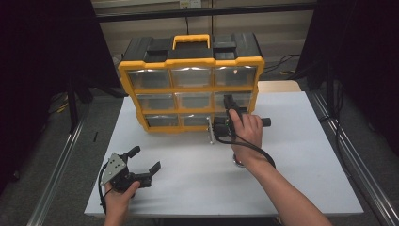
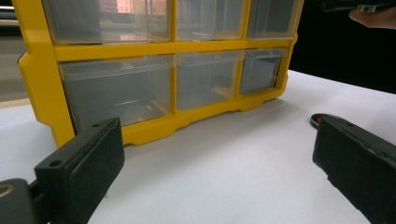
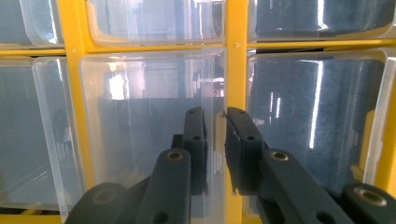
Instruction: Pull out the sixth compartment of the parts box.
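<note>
Right gripper [image 3: 215,122] at drawer cabinet [image 1: 190,61] on bench [image 1: 301,155], fingers nearly pressed together, tips against yellow divider [image 3: 236,84] between middle-row drawers, likely lining up for drawer pull. Left gripper [image 1: 143,160] rests low, fingers spread, empty.

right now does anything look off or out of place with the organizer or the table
Nothing stands out. The yellow drawer organizer stands upright on the white table with its clear drawers looking shut and seemingly empty. The right gripper is up against the drawer fronts; the left gripper hovers open near the table's front edge.
</note>
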Tool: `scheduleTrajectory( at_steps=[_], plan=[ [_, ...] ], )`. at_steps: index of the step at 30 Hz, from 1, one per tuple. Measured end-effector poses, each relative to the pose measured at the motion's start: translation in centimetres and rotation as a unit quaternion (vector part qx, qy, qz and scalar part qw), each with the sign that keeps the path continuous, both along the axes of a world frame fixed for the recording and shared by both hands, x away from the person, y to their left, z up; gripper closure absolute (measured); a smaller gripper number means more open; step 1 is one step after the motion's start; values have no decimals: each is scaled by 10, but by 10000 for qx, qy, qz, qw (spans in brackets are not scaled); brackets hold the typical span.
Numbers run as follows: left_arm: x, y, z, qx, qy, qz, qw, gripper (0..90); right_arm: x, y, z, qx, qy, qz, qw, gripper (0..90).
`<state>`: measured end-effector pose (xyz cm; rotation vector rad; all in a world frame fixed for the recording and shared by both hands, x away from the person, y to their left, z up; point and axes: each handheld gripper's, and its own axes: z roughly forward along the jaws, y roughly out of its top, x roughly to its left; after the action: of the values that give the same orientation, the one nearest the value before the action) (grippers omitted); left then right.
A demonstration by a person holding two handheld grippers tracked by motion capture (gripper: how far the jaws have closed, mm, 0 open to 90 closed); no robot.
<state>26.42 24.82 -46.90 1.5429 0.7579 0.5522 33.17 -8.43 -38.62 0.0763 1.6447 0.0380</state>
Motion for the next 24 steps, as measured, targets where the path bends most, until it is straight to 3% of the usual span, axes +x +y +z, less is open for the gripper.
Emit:
scheduleTrajectory(
  at_steps=[1, 2, 4, 5, 7, 8, 9, 16, 18, 24],
  plan=[
    [0, 0, 0, 10, -4, -35, 10000, 23, 0, 0, 1, -25, 7, 10, 10000, 796],
    [0, 5, 1, 323, -41, -145, 9994, 23, -1, 0, 1, -18, 17, 4, 10000, 795],
    [0, 3, 1, 239, -30, -125, 9996, 23, -2, 0, 0, -10, 24, 3, 10000, 795],
    [0, 0, 0, -8, -6, -5, 10000, 23, -2, -1, 1, -23, 26, 12, 10000, 795],
    [0, 0, 0, -24, 4, 4, 10000, 23, -3, -1, 1, -35, 29, 22, 10000, 795],
    [0, 0, 0, -24, 4, 4, 10000, 23, -3, -1, 1, -35, 29, 22, 10000, 795],
    [0, 3, 1, 220, -29, -132, 9997, 23, -4, -1, 1, -24, 22, 30, 10000, 795],
    [0, 3, 1, 208, -26, -130, 9997, 23, -7, -1, 1, -34, 30, 43, 10000, 795],
    [0, 3, 1, 236, -34, -132, 9996, 23, -8, -1, 3, -152, 54, 96, 9998, 795],
    [0, 3, 1, 219, -25, -131, 9997, 23, -10, -1, 3, -109, 71, 127, 9998, 795]
  ],
)
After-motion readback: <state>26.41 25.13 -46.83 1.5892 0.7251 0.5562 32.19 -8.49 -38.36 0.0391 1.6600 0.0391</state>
